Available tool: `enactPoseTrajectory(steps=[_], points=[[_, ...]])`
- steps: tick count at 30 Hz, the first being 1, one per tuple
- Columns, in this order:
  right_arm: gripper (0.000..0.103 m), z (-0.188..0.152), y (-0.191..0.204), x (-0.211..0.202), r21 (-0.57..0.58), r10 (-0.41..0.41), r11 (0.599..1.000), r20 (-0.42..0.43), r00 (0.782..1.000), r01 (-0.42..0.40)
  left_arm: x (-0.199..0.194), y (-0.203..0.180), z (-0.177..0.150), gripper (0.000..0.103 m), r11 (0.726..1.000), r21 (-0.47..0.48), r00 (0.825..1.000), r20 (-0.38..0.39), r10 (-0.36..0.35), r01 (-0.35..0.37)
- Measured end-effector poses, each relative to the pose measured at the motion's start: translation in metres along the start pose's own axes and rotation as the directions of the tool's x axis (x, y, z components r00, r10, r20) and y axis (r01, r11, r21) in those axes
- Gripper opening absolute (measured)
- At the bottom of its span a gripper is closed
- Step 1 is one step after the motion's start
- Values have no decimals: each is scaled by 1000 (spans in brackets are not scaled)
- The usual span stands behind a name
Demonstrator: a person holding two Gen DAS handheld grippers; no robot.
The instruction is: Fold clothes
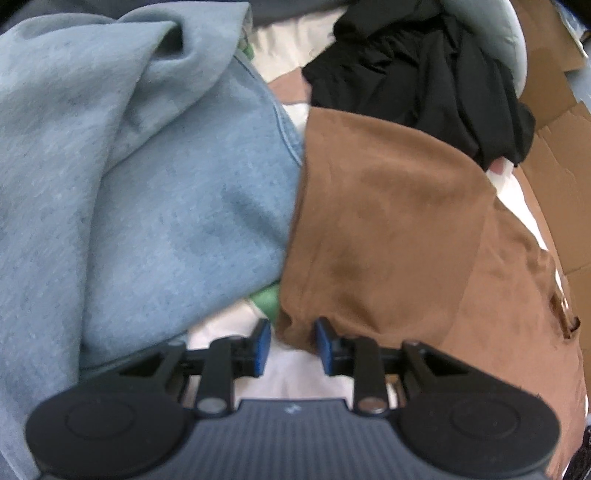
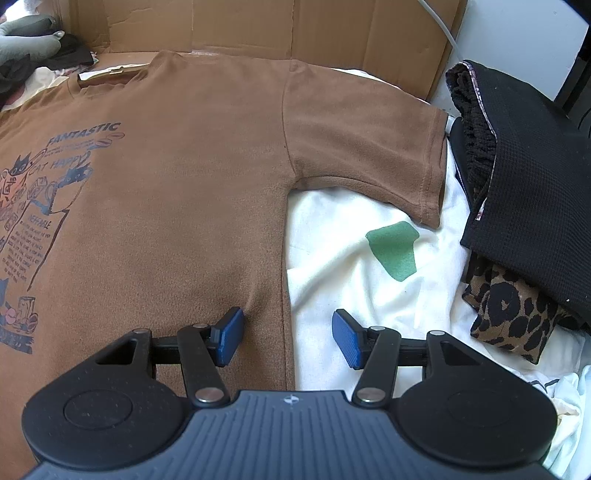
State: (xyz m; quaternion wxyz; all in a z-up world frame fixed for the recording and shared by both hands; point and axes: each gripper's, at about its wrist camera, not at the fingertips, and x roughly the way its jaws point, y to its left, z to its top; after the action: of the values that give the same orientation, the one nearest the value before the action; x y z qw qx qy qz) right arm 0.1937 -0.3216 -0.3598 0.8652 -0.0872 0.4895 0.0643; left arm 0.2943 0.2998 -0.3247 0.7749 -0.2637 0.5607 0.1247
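Left wrist view: the left gripper (image 1: pixel 291 345) points down at a heap of clothes. Its blue pads (image 1: pixel 263 345) stand a little apart, and a bunched corner of the brown shirt (image 1: pixel 388 236) lies in the gap between them; whether the pads press on the cloth I cannot tell, as the corner seems to touch the right pad only. The shirt spreads ahead and to the right of the fingers. A blue sweatshirt (image 1: pixel 147 177) lies ahead and to the left, its edge meeting the shirt's. A black garment (image 1: pixel 417 74) is heaped far ahead, past the shirt's far edge. White cloth (image 1: pixel 295 373) shows under and behind the pads, with a green patch (image 1: pixel 266 299) just ahead of the left pad. Cardboard (image 1: pixel 554 122) lies at the far right.

Right wrist view: the right gripper (image 2: pixel 288 338) hangs over the shirt's (image 2: pixel 184 166) side seam. Its fingers stand wide apart and hold nothing: the left pad (image 2: pixel 231 336) is over brown cloth, the right pad (image 2: pixel 345 338) over the white sheet (image 2: pixel 351 295). The shirt lies flat, front up, with a dark printed picture (image 2: pixel 37 206) well to the left of the fingers and one short sleeve (image 2: pixel 369 147) spread out ahead and to the right. A green patch (image 2: pixel 395 254) shows on the sheet ahead of the right pad. Further right lie a black knit garment (image 2: pixel 528 192) and a leopard-print piece (image 2: pixel 517 314) below it. A cardboard wall (image 2: pixel 258 26) stands far ahead, beyond the collar.
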Motion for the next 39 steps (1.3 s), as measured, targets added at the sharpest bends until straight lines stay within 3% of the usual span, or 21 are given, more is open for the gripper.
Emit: enactPoseTrajectory(steps=[3,5,14,19,23,27,30,31,32,33,35,39], points=[[61,0,0,0,-5,-2,1000,1,1000,2,-5,-7,-2,14,998,55,999,15,40,-41],[61,0,0,0,-6,0,1000,1,1000,0,-11,-9,-3,9,997,60,998,33,51,-53],[61,-2,-1,-1,-10,4,1000,4,1000,-4,-18,-9,-13,7,982,139,989,95,115,-128],[61,-2,-2,-1,-11,5,1000,6,1000,-5,-11,-13,2,7,972,184,985,116,124,-144],[63,-3,-2,-1,-12,3,1000,10,1000,-3,-14,-12,5,0,958,207,972,164,167,-199],[63,-2,-3,-1,-12,7,1000,6,1000,-7,-19,-18,1,4,929,269,962,166,217,-256],[65,-3,-4,-1,-12,10,1000,12,1000,-10,-33,-23,3,8,930,262,958,196,210,-258],[66,-3,-4,-1,-12,8,1000,13,1000,-8,-40,-27,4,13,927,268,953,221,206,-263],[66,-3,-5,-1,-13,9,1000,14,1000,-9,-47,-34,6,26,920,282,946,253,201,-271],[66,-2,-5,-1,-13,10,1000,12,1000,-10,-53,-42,9,33,912,305,940,285,186,-273],[66,0,-6,-3,-11,8,1000,9,1000,-8,-63,-62,14,34,896,357,934,328,144,-264],[65,4,-7,-19,-35,-14,999,80,997,16,-60,-104,23,37,870,442,938,342,59,-216]])
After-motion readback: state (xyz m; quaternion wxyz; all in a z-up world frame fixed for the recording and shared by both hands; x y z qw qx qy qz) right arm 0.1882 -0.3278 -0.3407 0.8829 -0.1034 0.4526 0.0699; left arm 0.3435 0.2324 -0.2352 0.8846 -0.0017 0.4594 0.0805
